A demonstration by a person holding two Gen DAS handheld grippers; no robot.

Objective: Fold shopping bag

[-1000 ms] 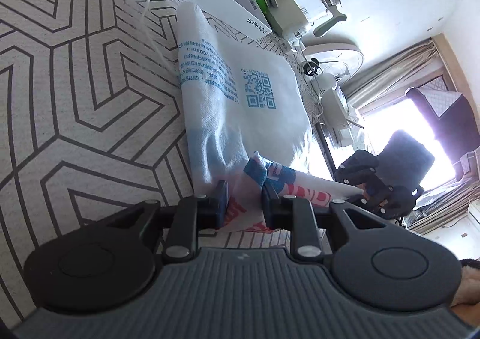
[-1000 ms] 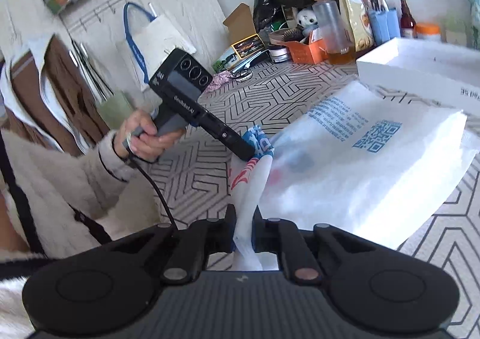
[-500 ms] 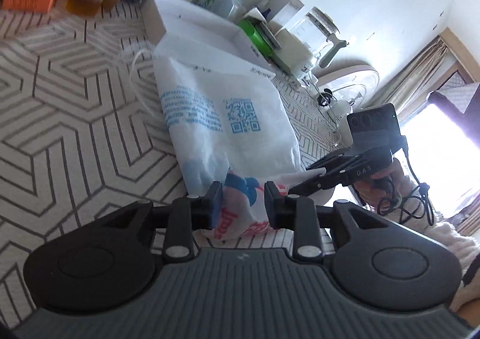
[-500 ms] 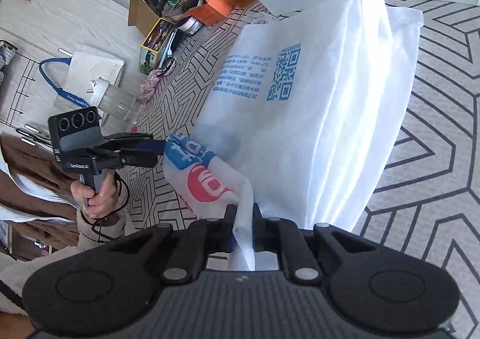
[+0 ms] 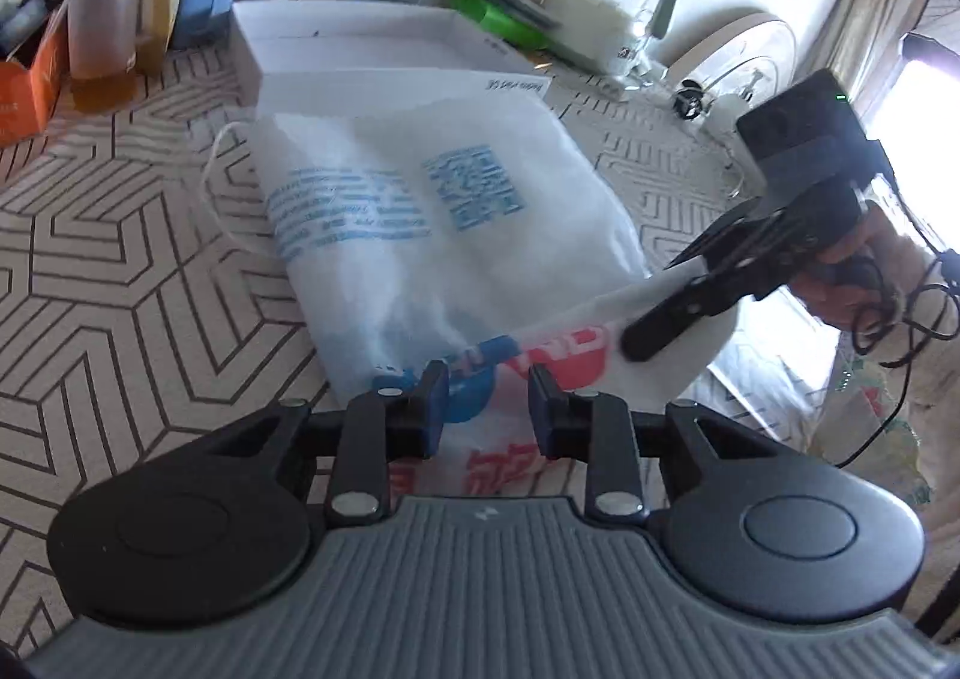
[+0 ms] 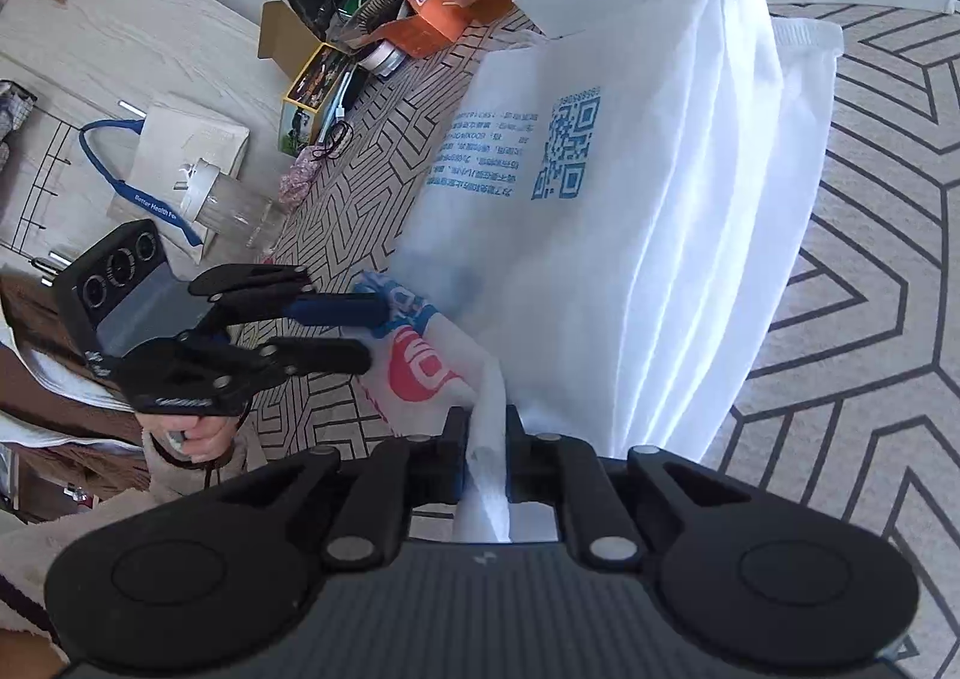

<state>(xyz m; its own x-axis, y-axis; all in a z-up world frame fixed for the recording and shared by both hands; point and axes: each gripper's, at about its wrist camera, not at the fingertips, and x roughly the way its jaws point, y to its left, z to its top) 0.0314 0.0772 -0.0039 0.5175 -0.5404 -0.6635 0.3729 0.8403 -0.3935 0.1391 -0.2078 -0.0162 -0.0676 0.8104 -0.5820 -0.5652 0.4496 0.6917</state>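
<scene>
A white shopping bag (image 5: 420, 235) with blue text and a QR code lies flat on the patterned tabletop (image 5: 120, 289). Its near end, printed red and blue, is folded up and stretched between both grippers. My left gripper (image 5: 487, 409) has that printed corner bunched between its pads. From the right wrist view the left gripper (image 6: 372, 334) shows at the bag's (image 6: 630, 235) left corner. My right gripper (image 6: 485, 439) pinches a narrow fold of white fabric. Its jaws are opening, and the fabric still fills the gap. From the left wrist view the right gripper (image 5: 636, 340) sits on the bag's right edge.
A white tablet box (image 5: 372, 48) stands just behind the bag. Bottles, a blue pouch and an orange box (image 5: 24, 78) crowd the back left, and a fan (image 5: 738, 60) stands at the back right. A glass jar (image 6: 234, 205) and small clutter sit along the table's far side.
Both grippers rolled, so the views levelled out. The right gripper swung in beside the bag and sank lower, and it now shows in the left wrist view. The printed end stays stretched between them.
</scene>
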